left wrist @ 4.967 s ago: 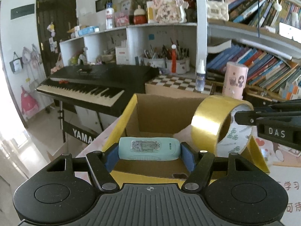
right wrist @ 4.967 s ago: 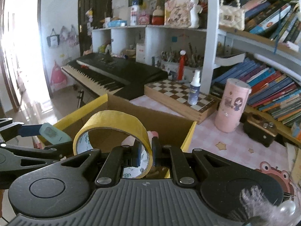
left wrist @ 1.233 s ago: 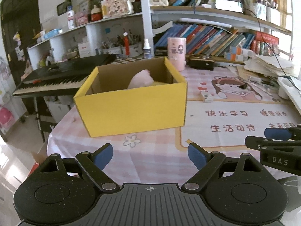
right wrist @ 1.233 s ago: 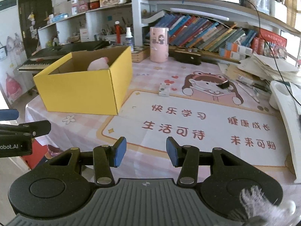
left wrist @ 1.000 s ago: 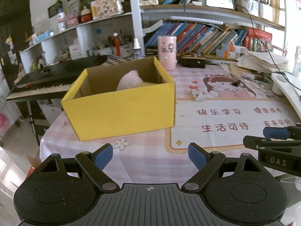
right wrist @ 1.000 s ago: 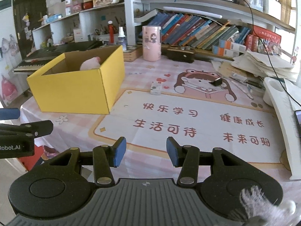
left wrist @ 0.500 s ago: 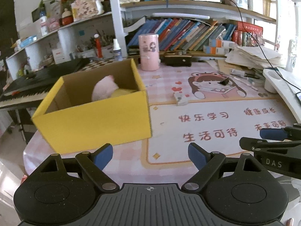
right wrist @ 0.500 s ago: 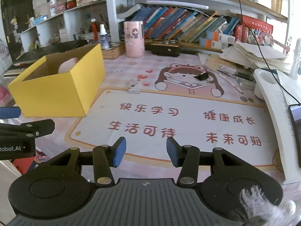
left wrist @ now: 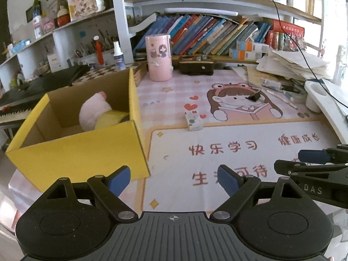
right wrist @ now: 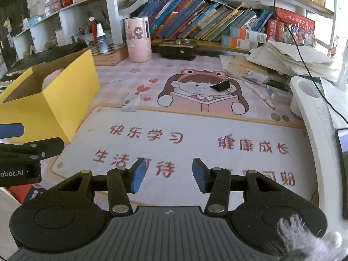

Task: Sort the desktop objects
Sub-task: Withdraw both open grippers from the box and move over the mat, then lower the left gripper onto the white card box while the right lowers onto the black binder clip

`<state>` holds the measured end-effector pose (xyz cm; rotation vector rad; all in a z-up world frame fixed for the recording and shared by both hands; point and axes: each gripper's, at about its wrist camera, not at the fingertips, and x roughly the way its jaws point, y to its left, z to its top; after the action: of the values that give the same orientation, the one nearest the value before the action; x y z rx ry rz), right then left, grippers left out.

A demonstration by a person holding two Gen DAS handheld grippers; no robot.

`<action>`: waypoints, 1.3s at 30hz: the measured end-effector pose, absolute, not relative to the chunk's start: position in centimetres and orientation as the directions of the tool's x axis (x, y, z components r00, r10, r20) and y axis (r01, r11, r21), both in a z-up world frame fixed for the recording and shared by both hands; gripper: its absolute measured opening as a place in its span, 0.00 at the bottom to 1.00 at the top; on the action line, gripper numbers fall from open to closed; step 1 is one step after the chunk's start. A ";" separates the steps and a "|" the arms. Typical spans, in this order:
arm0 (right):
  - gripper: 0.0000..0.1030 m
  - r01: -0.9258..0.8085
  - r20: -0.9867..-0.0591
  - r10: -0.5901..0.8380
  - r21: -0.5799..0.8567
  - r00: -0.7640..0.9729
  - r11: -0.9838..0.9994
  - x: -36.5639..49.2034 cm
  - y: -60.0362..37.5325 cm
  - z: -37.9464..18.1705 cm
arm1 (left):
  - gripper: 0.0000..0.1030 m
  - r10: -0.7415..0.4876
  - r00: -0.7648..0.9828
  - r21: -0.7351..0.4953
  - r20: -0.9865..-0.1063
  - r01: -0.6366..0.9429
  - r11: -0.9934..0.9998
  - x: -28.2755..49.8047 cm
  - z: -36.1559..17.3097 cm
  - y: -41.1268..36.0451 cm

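Observation:
A yellow cardboard box (left wrist: 87, 150) (right wrist: 65, 95) stands on the left of the desk, holding a pink plush (left wrist: 93, 112) and a yellow item. A small white eraser-like block (left wrist: 193, 120) (right wrist: 130, 102) lies on the desk mat (left wrist: 217, 152) right of the box. A black binder clip (left wrist: 254, 96) (right wrist: 221, 86) rests on the mat's cartoon girl. My left gripper (left wrist: 174, 179) hovers open and empty over the mat by the box's front corner. My right gripper (right wrist: 167, 175) is open and empty over the mat's red lettering.
A pink tumbler (left wrist: 158, 57) (right wrist: 139, 39), a spray bottle (left wrist: 118, 55), a dark case (left wrist: 195, 65) and rows of books line the back. Loose papers (right wrist: 289, 61), pens and a white stand (right wrist: 308, 100) crowd the right edge. A keyboard (left wrist: 32, 89) sits behind the box.
Both grippers have swung rightwards along the desk, so the yellow box has slid left in both views. The eraser-like block and binder clip have come nearer the centre. Both grippers stay open and empty.

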<state>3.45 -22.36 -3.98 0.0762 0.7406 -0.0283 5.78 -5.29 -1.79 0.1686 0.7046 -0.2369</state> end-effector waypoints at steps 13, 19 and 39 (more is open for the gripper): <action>0.44 0.060 -0.679 -0.006 0.056 0.735 0.997 7.6 -27.5 -3.9 | 0.87 -0.158 0.731 0.061 -0.664 0.264 0.963 9.9 -1.9 -10.2; 0.44 0.048 -0.682 0.009 0.065 0.731 0.997 9.3 -29.9 -4.0 | 0.87 -0.142 0.729 0.068 -0.670 0.250 0.966 11.3 -2.0 -12.3; 0.45 -0.022 -0.699 0.063 0.068 0.712 0.997 16.4 -35.0 -5.2 | 0.85 -0.026 0.723 0.091 -0.690 0.123 0.988 16.7 -3.5 -16.2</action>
<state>16.42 -35.04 -5.22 0.0556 0.7773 0.0476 16.72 -16.18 -3.52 0.1341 0.7590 -0.0823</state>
